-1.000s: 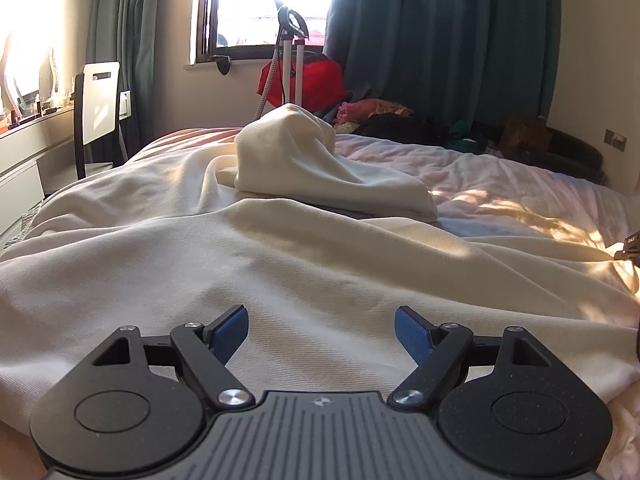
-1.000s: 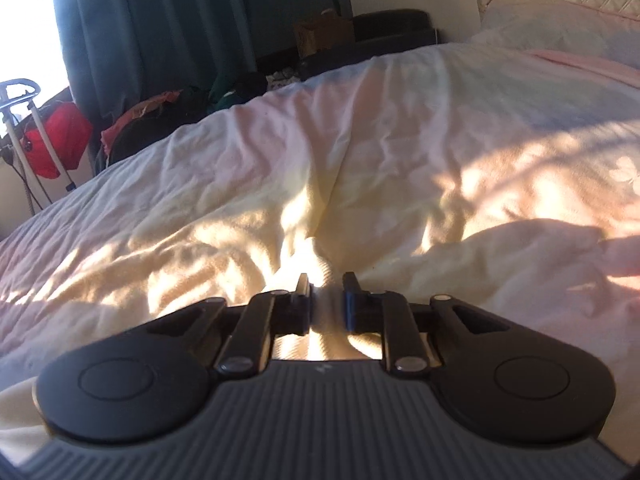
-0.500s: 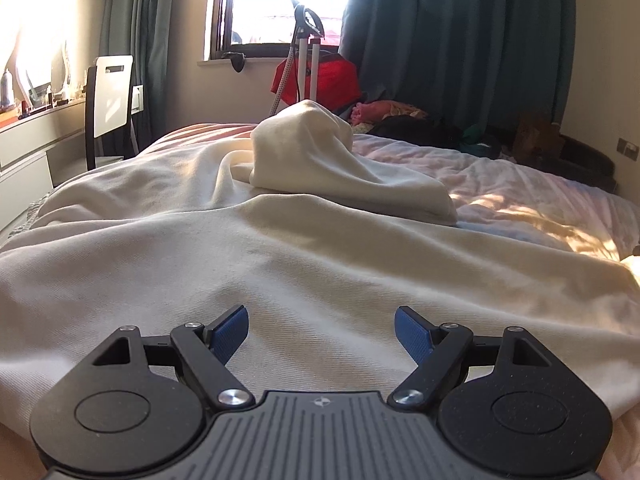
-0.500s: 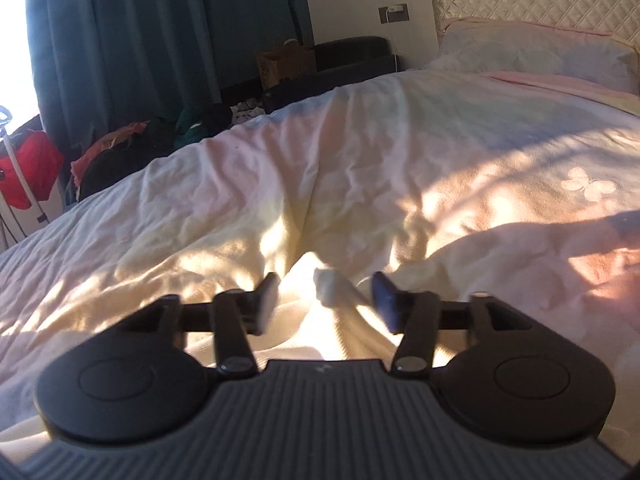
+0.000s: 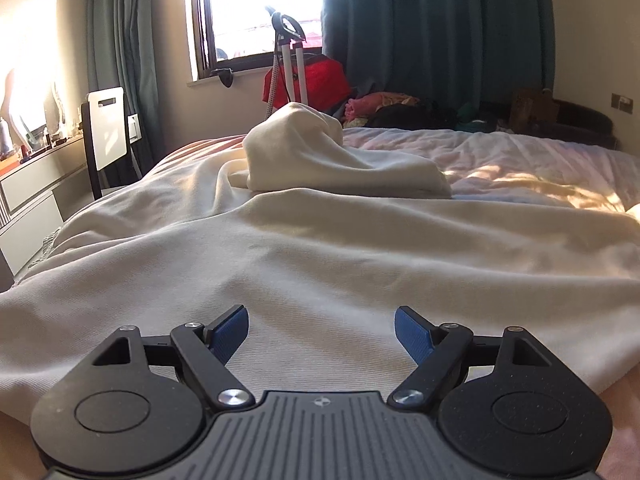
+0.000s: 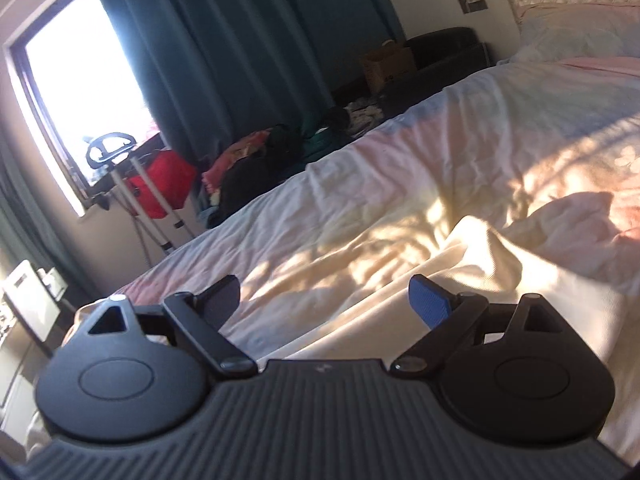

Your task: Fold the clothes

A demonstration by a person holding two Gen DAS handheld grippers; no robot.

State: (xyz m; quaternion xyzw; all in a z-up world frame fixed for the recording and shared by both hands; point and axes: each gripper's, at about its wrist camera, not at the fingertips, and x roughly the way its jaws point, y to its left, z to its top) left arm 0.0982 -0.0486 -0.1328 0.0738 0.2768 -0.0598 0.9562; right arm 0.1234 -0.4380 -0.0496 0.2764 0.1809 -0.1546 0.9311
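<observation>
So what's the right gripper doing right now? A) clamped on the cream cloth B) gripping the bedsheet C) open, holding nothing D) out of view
C: the right gripper has its jaws spread wide, and the cream garment lies free on the bed beyond them.

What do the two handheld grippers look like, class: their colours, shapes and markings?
The left gripper and the right gripper match: black linkage arms with silver rivets, two round black discs, a ribbed grey body bearing a small round emblem, and blue ribbed finger pads. No cables, hands or sleeves show.
</observation>
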